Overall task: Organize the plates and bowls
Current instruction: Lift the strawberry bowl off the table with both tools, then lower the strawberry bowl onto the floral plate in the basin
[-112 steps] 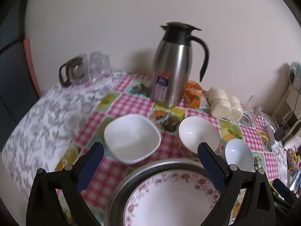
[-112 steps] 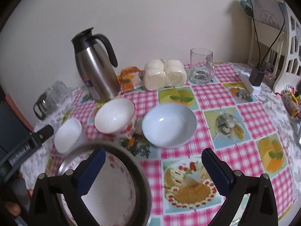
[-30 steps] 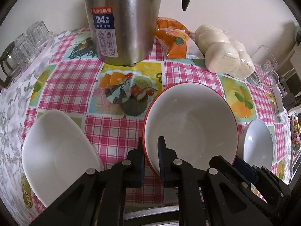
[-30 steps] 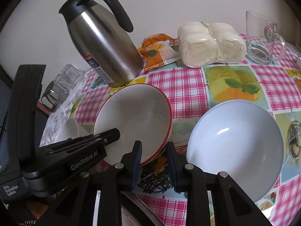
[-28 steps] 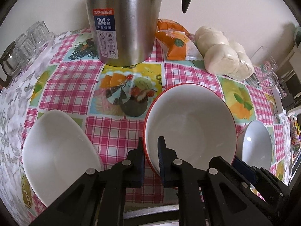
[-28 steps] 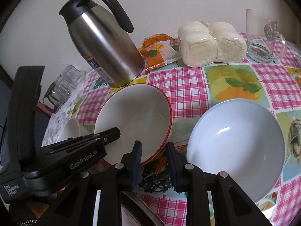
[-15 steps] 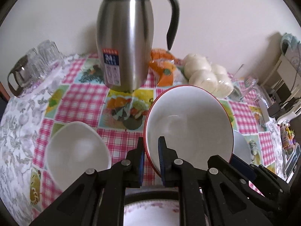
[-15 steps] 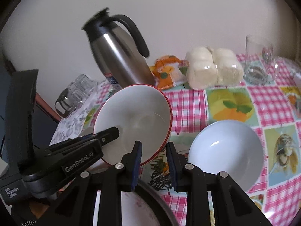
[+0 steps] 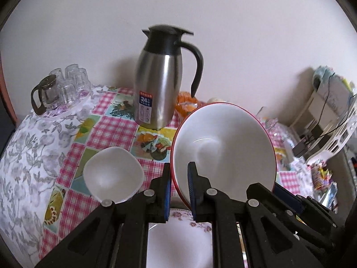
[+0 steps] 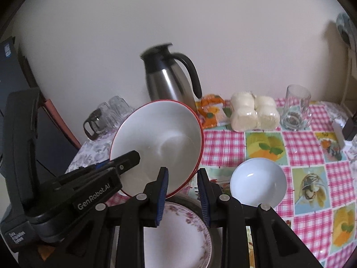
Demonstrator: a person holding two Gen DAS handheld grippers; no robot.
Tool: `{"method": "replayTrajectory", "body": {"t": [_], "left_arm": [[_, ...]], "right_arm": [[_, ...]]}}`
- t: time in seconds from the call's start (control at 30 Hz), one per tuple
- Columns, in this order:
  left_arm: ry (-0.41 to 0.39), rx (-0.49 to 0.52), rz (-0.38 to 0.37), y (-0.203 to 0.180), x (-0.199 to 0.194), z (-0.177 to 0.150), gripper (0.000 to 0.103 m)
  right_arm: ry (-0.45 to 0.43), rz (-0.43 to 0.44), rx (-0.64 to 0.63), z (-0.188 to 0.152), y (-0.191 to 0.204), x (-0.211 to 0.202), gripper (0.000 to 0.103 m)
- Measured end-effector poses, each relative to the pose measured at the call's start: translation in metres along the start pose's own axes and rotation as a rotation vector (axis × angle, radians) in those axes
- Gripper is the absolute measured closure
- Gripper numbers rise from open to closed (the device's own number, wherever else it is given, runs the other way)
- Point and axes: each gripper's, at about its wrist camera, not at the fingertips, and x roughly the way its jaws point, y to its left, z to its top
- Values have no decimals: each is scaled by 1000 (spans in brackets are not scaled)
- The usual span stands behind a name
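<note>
A red-rimmed white bowl (image 9: 223, 151) is held tilted in the air above the floral plate (image 9: 178, 245). My left gripper (image 9: 179, 186) is shut on its near-left rim, and my right gripper (image 10: 182, 183) is shut on its near-right rim; the bowl also shows in the right wrist view (image 10: 160, 143). The floral plate (image 10: 178, 234) lies in a dark round tray (image 10: 214, 245) below the grippers. A square white bowl (image 9: 112, 174) sits on the table to the left. A pale blue bowl (image 10: 258, 182) sits to the right.
A steel thermos jug (image 9: 160, 89) stands at the back. Glasses and a small glass pot (image 9: 60, 89) are at the back left. Wrapped white buns (image 10: 254, 111), an orange snack packet (image 10: 210, 111) and a glass mug (image 10: 295, 109) lie at the back right.
Both grippers have lifted the red-rimmed bowl off the table and drawn it back and up over the floral plate. The other bowls have stayed in place.
</note>
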Motion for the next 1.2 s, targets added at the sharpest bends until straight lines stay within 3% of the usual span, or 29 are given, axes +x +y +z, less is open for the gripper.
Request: {"method": "replayTrajectory", "body": {"t": [0.27,0.53,1.2], "left_arm": [[-54,-14,-26,3,-40,-10,88],[-48,-29,-57,9,-60,-30,87],[143,-111,-25,41,-35,-78,87]], "right_arm": [[-44,-5,-51,-6,22,-38,74],[-52,-20,-65,-23,32,-57,74],[108,-16,-44,-74,36,-27,74]]}}
